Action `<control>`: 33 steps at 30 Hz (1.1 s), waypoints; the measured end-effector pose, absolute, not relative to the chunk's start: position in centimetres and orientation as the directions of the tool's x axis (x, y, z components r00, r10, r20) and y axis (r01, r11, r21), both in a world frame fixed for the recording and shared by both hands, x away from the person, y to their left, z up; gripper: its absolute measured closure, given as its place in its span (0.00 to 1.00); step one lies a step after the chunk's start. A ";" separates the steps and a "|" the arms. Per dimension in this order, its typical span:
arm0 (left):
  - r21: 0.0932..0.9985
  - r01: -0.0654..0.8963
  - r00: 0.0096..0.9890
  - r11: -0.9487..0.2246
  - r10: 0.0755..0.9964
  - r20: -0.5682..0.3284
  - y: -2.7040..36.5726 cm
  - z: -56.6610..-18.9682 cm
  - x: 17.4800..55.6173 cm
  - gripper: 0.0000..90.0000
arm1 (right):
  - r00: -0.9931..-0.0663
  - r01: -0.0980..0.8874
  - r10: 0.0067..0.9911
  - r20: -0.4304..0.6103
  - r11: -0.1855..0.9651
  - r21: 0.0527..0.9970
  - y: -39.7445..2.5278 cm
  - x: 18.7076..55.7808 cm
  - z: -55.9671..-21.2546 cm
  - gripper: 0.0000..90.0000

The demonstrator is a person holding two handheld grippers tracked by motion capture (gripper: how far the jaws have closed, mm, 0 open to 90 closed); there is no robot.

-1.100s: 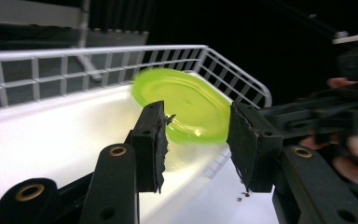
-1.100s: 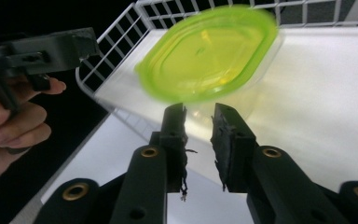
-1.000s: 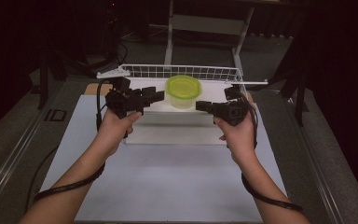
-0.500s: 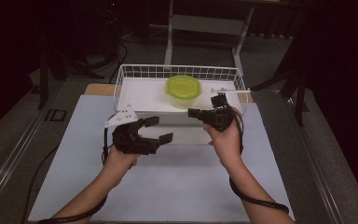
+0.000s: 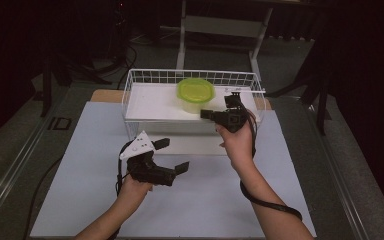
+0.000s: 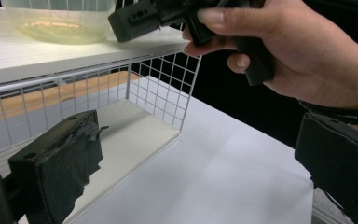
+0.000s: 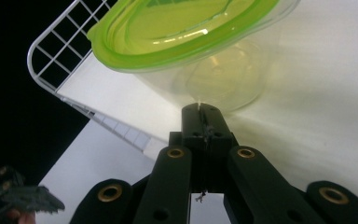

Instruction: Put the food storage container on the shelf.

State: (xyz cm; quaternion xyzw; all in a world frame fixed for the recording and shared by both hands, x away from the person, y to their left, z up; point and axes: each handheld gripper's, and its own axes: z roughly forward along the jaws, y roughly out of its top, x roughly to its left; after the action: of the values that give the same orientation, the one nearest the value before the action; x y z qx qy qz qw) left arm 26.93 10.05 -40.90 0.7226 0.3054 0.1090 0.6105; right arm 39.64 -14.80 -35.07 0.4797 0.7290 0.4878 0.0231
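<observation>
Right gripper [image 5: 211, 114] clenched on nothing, tip raised at the green-lidded tub [image 5: 195, 95] on the white shelf in the wire basket [image 5: 130, 85], probably to nudge it. Left gripper [image 5: 172, 156] released, low over the table [image 5: 80, 150], likely waiting. Tub contents unclear.

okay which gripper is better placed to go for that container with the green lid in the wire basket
Right. The right gripper is at the green-lidded container in the wire basket, jaws shut. The left gripper hangs open over the table, apart from it.
</observation>
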 end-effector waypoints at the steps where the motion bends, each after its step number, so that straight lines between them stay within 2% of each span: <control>1: 0.950 0.305 0.788 -0.066 0.577 -0.213 10.0 -41.0 26.9 0.01 | -0.538 0.681 0.721 0.438 0.064 0.730 -14.7 39.8 -35.0 1.00; 7: 0.952 0.296 0.790 -0.081 0.581 -0.196 10.1 -41.1 26.7 0.01 | -0.532 0.686 0.725 0.438 0.066 0.725 -14.6 40.1 -35.2 0.98; 11: 0.953 0.294 0.797 -0.069 0.568 -0.205 10.5 -41.2 26.4 0.02 | -0.566 0.658 0.705 0.426 0.076 0.749 -14.9 38.4 -34.8 0.93; 13: 0.958 0.279 0.808 -0.060 0.554 -0.201 10.6 -41.2 26.3 0.02 | -0.598 0.630 0.699 0.392 0.107 0.769 -15.0 37.3 -34.7 0.86; 16: 0.970 0.237 0.827 -0.057 0.535 -0.171 10.5 -41.1 25.9 0.02 | -0.642 0.568 0.696 0.323 0.149 0.809 -15.2 35.6 -34.5 0.69; 17: 0.973 0.221 0.832 -0.066 0.533 -0.153 10.4 -41.1 25.7 0.02 | -0.652 0.551 0.694 0.306 0.157 0.819 -15.2 35.1 -34.5 0.61; 19: 0.976 0.204 0.839 -0.077 0.527 -0.134 10.3 -41.0 25.4 0.02 | -0.676 0.522 0.676 0.295 0.157 0.838 -15.4 34.2 -34.8 0.51; 21: 0.978 0.198 0.841 -0.070 0.524 -0.133 10.2 -41.1 25.1 0.02 | -0.708 0.485 0.657 0.257 0.189 0.854 -15.5 33.4 -35.1 0.36; 22: 0.978 0.198 0.841 -0.070 0.524 -0.133 10.2 -41.1 25.1 0.01 | -0.708 0.485 0.657 0.257 0.189 0.854 -15.5 33.4 -35.1 0.36; 26: 0.977 0.203 0.845 -0.063 0.516 -0.142 10.2 -41.2 24.8 0.02 | -0.743 0.453 0.623 0.245 0.198 0.869 -15.9 32.0 -36.5 0.24; 33: 0.977 0.180 0.848 -0.111 0.522 -0.097 10.3 -41.6 24.4 0.02 | -0.756 0.423 0.618 0.217 0.208 0.882 -16.8 30.7 -39.0 0.21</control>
State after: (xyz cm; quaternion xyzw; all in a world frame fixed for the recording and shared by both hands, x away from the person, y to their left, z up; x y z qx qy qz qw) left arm 24.39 10.29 -41.61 0.7327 0.2395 0.1373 0.6221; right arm 30.73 -16.76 -38.96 0.3373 0.7717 0.5314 0.0915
